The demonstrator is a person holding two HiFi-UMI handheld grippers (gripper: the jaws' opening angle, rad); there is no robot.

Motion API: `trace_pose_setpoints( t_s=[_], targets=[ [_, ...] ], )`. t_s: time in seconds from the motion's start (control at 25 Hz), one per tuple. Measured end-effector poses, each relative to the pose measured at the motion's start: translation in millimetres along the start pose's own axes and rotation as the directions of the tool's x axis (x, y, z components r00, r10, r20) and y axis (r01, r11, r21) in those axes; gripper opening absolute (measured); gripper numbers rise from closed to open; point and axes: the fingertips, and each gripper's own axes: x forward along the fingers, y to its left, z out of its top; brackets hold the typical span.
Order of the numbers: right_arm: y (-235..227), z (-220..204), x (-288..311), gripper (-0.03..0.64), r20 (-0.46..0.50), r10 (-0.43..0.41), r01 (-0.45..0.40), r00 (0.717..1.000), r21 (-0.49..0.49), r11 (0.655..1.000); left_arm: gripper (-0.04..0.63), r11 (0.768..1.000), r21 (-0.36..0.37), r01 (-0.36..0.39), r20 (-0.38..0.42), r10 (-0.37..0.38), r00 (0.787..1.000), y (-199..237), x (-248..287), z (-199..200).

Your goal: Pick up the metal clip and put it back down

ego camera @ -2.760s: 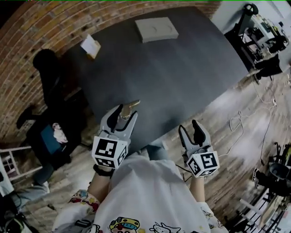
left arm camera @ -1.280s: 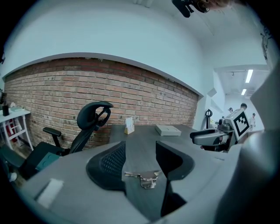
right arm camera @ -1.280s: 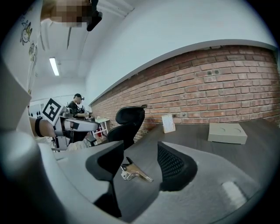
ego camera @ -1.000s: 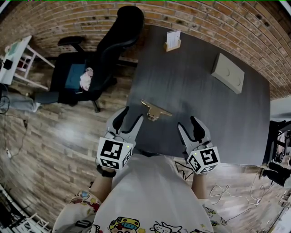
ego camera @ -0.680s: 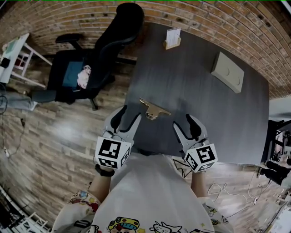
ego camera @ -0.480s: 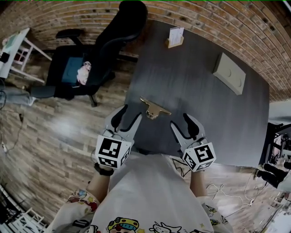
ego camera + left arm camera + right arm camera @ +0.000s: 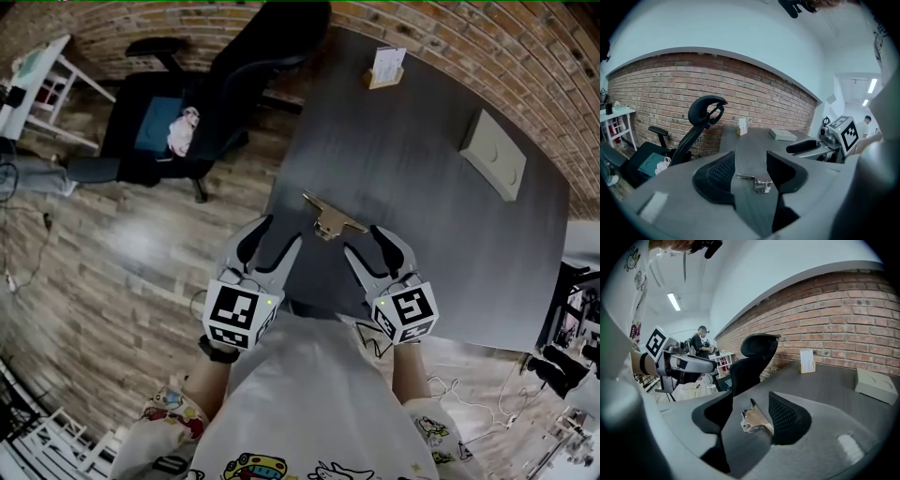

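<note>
At the near edge of the tabletop I hold both tools low, side by side. My left gripper is spread wide with nothing in it, and my right gripper is just as wide and just as empty. The metal clip lies flat on the dark wood just beyond both sets of tips, apart from them, and shows in the gap ahead of each pair of jaws. I judge the pick-up not yet begun. The risks I see are these. The clip is thin and smooth, so a close that lands off-centre may shove it along the wood or pinch only its lever and let it spring out. With both tools angled at one spot, they may also knock together. Farther off, a pale flat box sits near the right edge, a card stand by the far edge, and an office chair beyond the left edge.
</note>
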Motion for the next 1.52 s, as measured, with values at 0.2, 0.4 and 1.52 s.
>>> trace_pose_setpoints(
  t_s=[0.2,0.4,1.52],
  targets=[
    [4,-14,17,0.236,-0.047,0.027,-0.028,0.999,-0.029,0.999,0.213,1.0,-0.001,0.002,-0.018,-0.002,1.0,2,1,-10],
    [8,-28,36,0.236,-0.091,0.046,-0.052,0.995,-0.072,0.996,0.212,1.0,0.0,0.006,-0.024,-0.006,1.0,3,5,-16],
    [4,-87,96,0.235,-0.269,0.01,-0.109,0.963,-0.357,0.928,0.206,0.998,-0.043,0.036,-0.086,-0.039,0.996,-8,21,-56]
  ],
)
